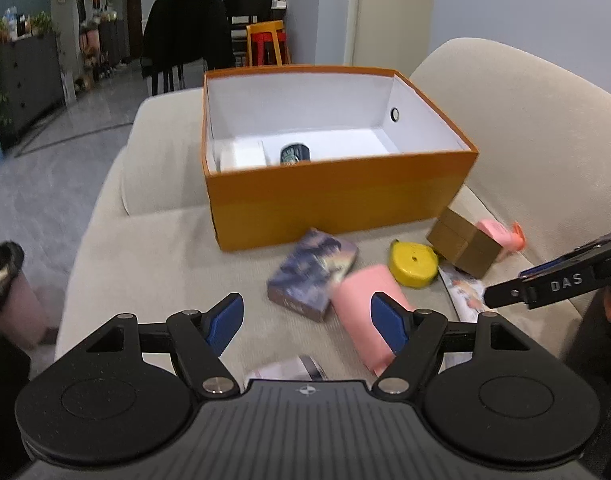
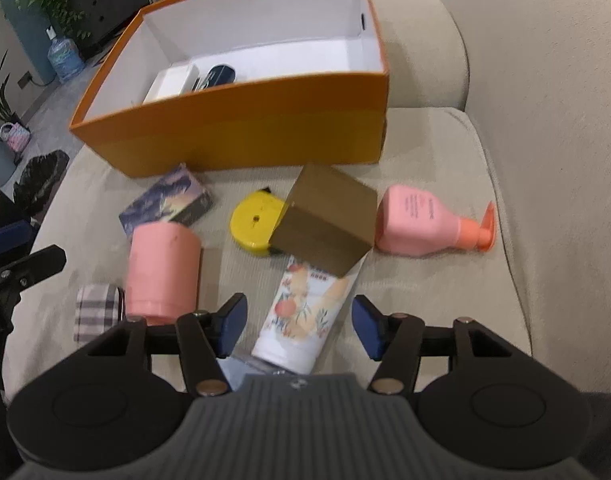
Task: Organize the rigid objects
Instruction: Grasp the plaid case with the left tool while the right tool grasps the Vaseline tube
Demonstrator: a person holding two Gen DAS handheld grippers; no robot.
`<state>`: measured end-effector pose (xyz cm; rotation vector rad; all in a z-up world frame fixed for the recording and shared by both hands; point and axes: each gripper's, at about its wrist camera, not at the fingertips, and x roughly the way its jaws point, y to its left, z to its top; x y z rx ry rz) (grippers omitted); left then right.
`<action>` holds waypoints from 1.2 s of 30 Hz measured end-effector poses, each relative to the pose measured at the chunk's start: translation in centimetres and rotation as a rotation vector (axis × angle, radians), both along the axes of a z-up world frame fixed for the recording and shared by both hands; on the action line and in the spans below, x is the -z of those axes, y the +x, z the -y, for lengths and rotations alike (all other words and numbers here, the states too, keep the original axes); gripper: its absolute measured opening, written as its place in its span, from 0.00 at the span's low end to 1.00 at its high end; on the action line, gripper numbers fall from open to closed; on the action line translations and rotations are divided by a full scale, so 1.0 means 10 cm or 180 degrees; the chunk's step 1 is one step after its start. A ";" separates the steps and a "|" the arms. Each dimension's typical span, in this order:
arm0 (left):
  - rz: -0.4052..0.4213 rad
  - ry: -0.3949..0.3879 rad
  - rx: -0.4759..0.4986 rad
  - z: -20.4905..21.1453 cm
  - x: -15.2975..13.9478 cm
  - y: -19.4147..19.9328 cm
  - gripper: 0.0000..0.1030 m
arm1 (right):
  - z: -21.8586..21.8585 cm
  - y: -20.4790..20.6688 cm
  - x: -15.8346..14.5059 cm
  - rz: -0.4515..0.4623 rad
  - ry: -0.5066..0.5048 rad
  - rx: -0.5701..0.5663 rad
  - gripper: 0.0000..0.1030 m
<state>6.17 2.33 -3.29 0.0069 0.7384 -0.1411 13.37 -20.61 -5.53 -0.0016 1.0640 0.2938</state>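
An open orange box stands on the beige sofa, holding a white box and a dark object. In front of it lie a purple patterned box, a pink cylinder, a yellow tape measure, a brown cardboard box, a pink pump bottle and a white floral tube. My left gripper is open above the pink cylinder and purple box. My right gripper is open around the floral tube.
A checked cloth item lies left of the pink cylinder. The sofa backrest rises at the right. A bin with a black bag stands on the floor at the left. Chairs and cabinets are far behind.
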 end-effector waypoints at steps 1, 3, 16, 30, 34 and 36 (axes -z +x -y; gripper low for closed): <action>-0.0005 -0.0004 -0.0021 0.00 0.02 -0.03 0.83 | -0.01 -0.02 0.02 -0.0001 -0.0016 -0.0014 0.57; -0.0038 -0.0029 -0.0059 -0.02 0.05 -0.07 0.83 | -0.03 -0.05 0.05 -0.0003 -0.0041 -0.0027 0.57; -0.0257 -0.0228 -0.0255 -0.11 0.24 -0.25 0.83 | -0.12 -0.20 0.15 0.0020 -0.0103 -0.0048 0.60; -0.0459 -0.0169 -0.0262 -0.01 0.50 -0.27 0.83 | -0.20 -0.29 0.16 0.0046 -0.0171 -0.0080 0.62; -0.0509 -0.0118 -0.0226 0.07 0.61 -0.26 0.86 | -0.22 -0.34 0.18 0.0017 -0.0139 -0.0084 0.63; -0.0488 -0.0033 -0.0216 0.11 0.63 -0.26 0.88 | -0.21 -0.33 0.19 0.0015 -0.0110 -0.0029 0.64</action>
